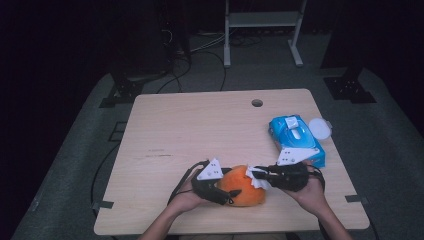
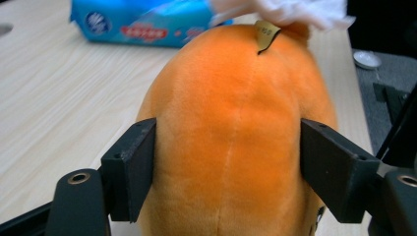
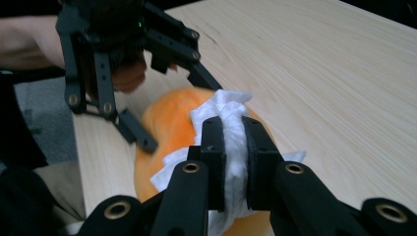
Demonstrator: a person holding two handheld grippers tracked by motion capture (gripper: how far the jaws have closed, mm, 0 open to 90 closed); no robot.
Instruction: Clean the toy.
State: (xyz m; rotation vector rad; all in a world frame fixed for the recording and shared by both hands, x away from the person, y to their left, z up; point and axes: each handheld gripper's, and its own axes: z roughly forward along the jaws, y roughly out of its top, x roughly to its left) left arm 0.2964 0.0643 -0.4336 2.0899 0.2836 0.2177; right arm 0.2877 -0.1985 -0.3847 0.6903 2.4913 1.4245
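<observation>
Pale wood-grain tabletop (image 1: 200, 125), rectangular with rounded corners and a small round hole near its far edge. At its near edge lies an orange plush toy (image 1: 243, 186), rounded and short-piled, with a centre seam and a small dark tag (image 2: 265, 35) visible in the left gripper view. The toy sits between the two grippers, both held by a person whose forearms are cut off at the bottom of the high view.

Left gripper (image 1: 220, 192): black, with a grey three-cornered plate; its jaws straddle the near end of the toy, one flat pad against each flank (image 2: 226, 147), so it grasps the plush toy.

Right gripper (image 1: 260, 176): black, jaws clenched on a crumpled white wipe (image 3: 231, 132), which is pressed against the upper end of the toy; in the right gripper view the wipe bulges above and below the pads.

Toward the right edge, well apart from the toy, lies a blue soft-plastic pack of wipes (image 1: 296, 139), and just beside it a small round white lid (image 1: 320, 129). The pack's printing is too blurred to read, and the room beyond the tabletop is dark.
</observation>
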